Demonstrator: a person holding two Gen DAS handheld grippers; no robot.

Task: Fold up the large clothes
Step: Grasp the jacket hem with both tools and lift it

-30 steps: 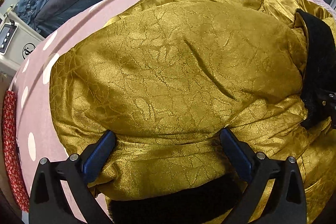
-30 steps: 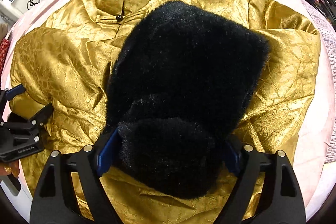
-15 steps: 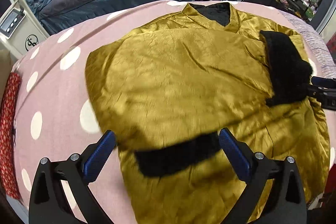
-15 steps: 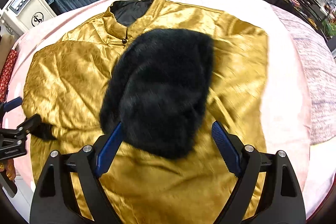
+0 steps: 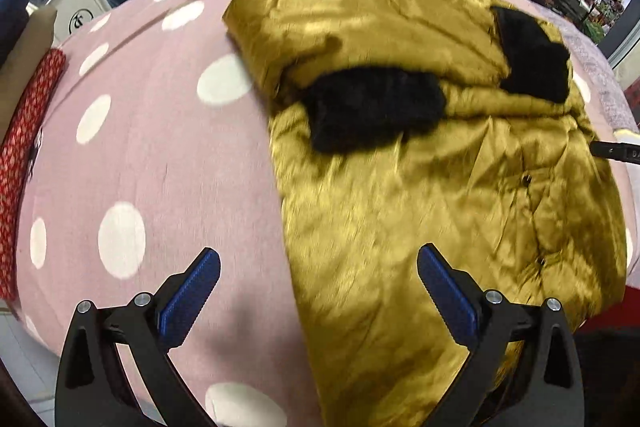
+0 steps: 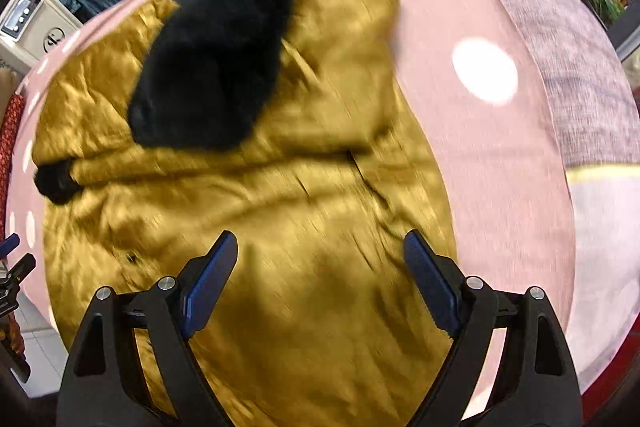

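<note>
Where folded: one jacket, two cuffs.

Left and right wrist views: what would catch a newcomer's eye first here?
A shiny gold jacket lies spread over a pink polka-dot bedcover, its sleeves folded across the body so two black fur cuffs sit on top. Both the left gripper and right gripper hang open above it, holding nothing.

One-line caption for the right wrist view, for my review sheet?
Open right gripper hovers over a gold jacket with both black fur cuffs folded inward, on a pink polka-dot cover.
</note>
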